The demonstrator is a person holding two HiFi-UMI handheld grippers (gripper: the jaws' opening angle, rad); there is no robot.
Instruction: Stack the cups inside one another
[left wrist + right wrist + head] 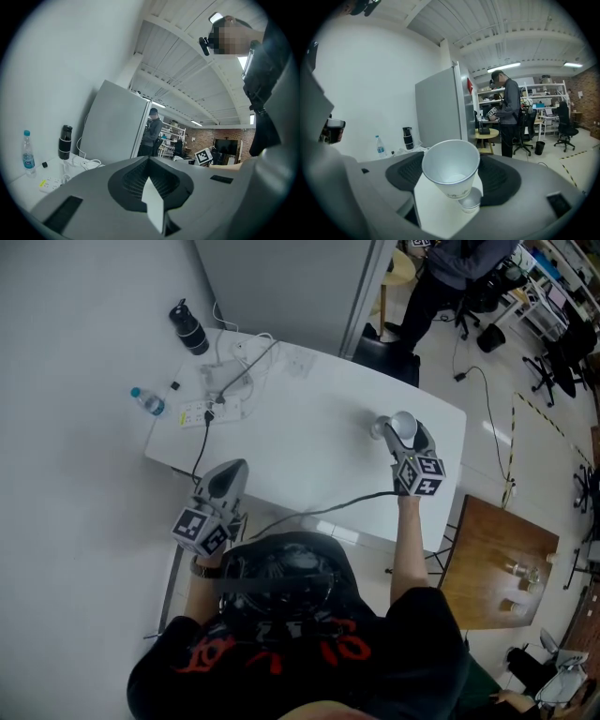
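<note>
My right gripper (410,437) is shut on a white paper cup (451,168), which it holds tilted with its mouth toward the camera. In the head view this cup (403,425) is over the right part of the white table (309,451). Just below the held cup a second white cup (469,200) stands on the table, its mouth open upward; in the head view it (379,427) shows just left of the held cup. My left gripper (234,470) hovers at the table's near left edge, shut with nothing between its jaws (150,161).
At the table's far left are a black flask (190,329), a water bottle (148,401) and a power strip (202,413) with cables. A person (450,277) stands beyond the table. A wooden table (497,559) is at the right.
</note>
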